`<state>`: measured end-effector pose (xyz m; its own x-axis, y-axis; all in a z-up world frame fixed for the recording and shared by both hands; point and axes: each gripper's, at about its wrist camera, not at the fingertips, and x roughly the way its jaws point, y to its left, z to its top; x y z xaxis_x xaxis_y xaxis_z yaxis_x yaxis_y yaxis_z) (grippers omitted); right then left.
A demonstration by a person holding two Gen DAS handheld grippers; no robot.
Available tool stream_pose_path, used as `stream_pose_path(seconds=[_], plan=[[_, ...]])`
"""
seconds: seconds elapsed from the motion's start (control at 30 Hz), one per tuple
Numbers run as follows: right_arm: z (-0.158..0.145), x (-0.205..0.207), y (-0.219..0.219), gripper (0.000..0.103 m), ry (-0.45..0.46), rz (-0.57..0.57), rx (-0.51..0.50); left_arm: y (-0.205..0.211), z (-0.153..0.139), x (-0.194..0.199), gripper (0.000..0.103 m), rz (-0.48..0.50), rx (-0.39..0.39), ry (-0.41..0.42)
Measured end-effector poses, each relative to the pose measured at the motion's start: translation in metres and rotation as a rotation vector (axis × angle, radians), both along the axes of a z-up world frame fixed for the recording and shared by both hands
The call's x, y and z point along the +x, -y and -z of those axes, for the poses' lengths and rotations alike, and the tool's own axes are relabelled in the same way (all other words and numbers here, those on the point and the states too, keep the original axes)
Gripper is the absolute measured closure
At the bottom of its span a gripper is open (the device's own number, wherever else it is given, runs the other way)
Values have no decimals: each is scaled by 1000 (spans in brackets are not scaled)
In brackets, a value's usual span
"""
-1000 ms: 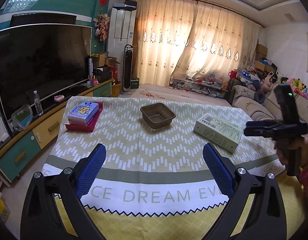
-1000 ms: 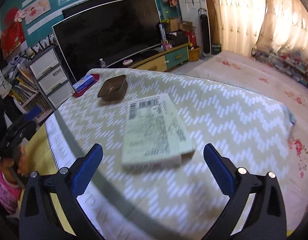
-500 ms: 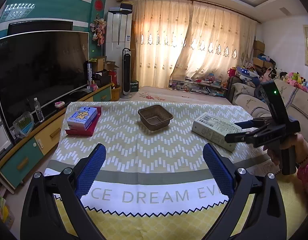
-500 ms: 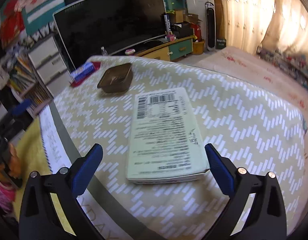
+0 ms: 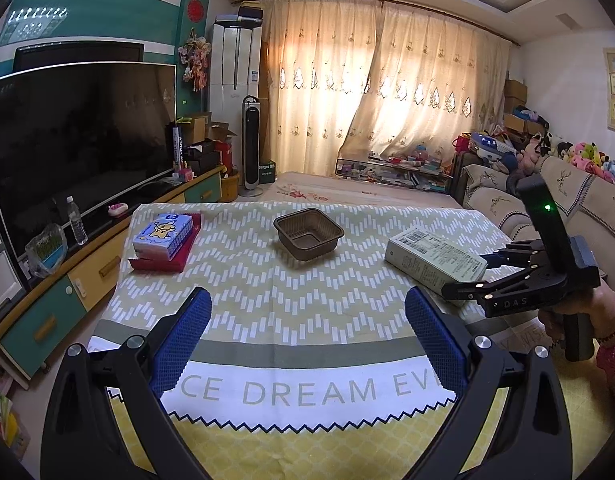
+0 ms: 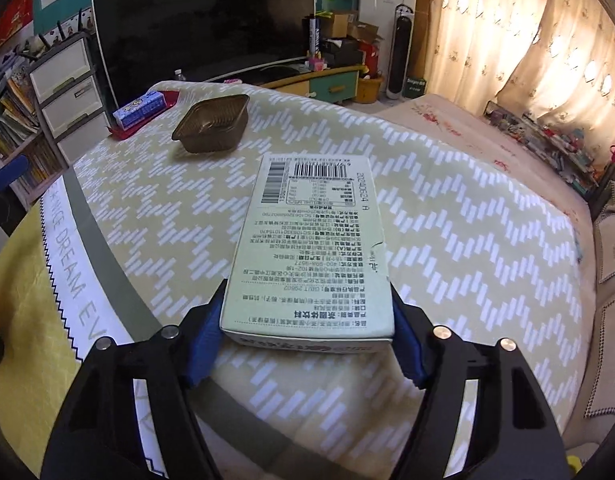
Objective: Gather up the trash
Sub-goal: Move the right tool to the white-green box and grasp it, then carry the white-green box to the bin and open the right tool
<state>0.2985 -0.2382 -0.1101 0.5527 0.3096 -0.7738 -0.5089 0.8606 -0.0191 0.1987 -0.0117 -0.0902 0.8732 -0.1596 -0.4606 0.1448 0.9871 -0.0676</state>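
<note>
The collecting is at its very start, as far as the pictures show. The right gripper [image 6: 307, 344] has its blue-padded fingers [image 6: 205, 340] on either side of the near end of the pale green printed cardboard carton [image 6: 311, 248], which lies flat on the bench [image 6: 447, 240] under its yellow-and-white chevron cloth. The jaws are closing, and the pads look to be at the carton's two long sides, though whether they already press is hard to tell; the carton is not yet lifted. Seen from the left wrist view, that same carton [image 5: 435, 258] sits near the right side of the bench with the right gripper [image 5: 473, 276] at its near end, a person's hand [image 5: 587, 312] on the handle.

The left gripper [image 5: 307, 344] hangs wide open over the near edge of the cloth with nothing between its fingers.

Left to do, by my judgement: lift the carton and carry it off, then deal with the empty brown square plastic tray [image 5: 307, 234] standing at the middle of the bench. No bin or bag for rubbish shows in either view. The blue tissue pack [image 5: 163, 230] on a flat red box [image 5: 163, 258] at the far left may not be rubbish at all.

Writing: the cloth border reads "CE DREAM EV" in grey capitals. The carton's top carries barcodes, dense Chinese print seen upside down, and a stamped date that seems to read "20240624 A". The right gripper's body shows "DAS".
</note>
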Motion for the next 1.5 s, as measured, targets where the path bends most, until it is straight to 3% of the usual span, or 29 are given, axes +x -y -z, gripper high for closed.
stream_pose_path(seconds=[0.23,0.7,1.03,1.2,1.23,1.27,1.33,1.5], plan=[[-18,-41,14,35,56,43,-7,2,0,-1,7,5,11,5],[-35,-145,89,36,101,236,112,9,-3,-8,7,13,42,36],[-26,-213,210,36,146,632,173,6,-4,-9,7,4,30,37],[-4,-216,253,34,99,779,138,5,-3,-9,7,4,29,34],[-1,-216,259,29,102,806,132,5,-3,-8,7,3,30,34],[2,-217,264,25,111,849,117,5,-3,-8,6,3,30,35],[2,-222,266,24,134,892,131,5,-3,-8,6,4,30,33],[-6,-231,235,24,176,855,192,5,-2,-7,6,1,34,28]])
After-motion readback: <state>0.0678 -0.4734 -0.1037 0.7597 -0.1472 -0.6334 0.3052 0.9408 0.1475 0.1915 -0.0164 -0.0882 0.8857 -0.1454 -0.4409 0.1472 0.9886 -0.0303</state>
